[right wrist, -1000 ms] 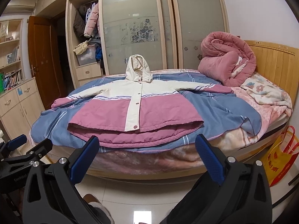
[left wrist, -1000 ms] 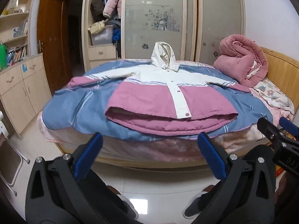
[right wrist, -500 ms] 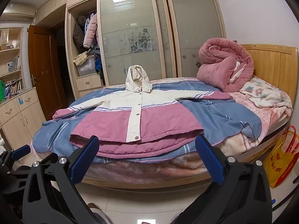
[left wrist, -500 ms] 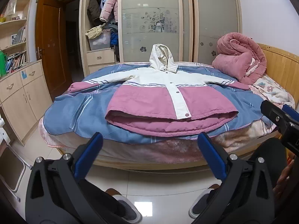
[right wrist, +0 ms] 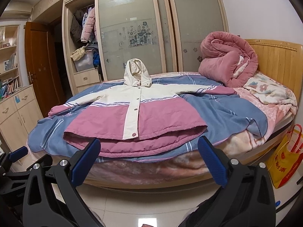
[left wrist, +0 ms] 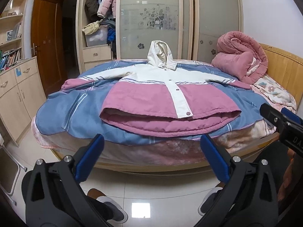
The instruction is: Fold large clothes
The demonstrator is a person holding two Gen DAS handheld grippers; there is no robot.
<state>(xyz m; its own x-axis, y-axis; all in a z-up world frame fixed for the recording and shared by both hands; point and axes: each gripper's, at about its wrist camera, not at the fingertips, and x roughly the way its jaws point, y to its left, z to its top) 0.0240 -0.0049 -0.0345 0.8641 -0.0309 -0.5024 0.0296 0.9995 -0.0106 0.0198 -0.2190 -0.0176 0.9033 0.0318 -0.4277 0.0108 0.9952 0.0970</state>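
A hooded jacket (left wrist: 151, 102), cream on top and pink below, lies buttoned and spread flat on a blue striped blanket (left wrist: 75, 111) on the bed, sleeves out to both sides, hood toward the wardrobe. It also shows in the right wrist view (right wrist: 132, 117). My left gripper (left wrist: 151, 145) is open and empty, held in front of the bed's near edge, below the jacket hem. My right gripper (right wrist: 148, 149) is open and empty, close to the hem. The right gripper's fingers (left wrist: 280, 117) show at the right edge of the left wrist view.
A rolled pink quilt (right wrist: 229, 64) sits at the bed's right end by the wooden headboard (right wrist: 280, 56). A wardrobe (left wrist: 151, 19) stands behind the bed, cabinets (left wrist: 17, 94) on the left. A yellow bag (right wrist: 287, 164) stands on the floor at right.
Both grippers have risen and come closer to the bed; the jacket looks larger and sits lower in both views. The jacket has not moved.
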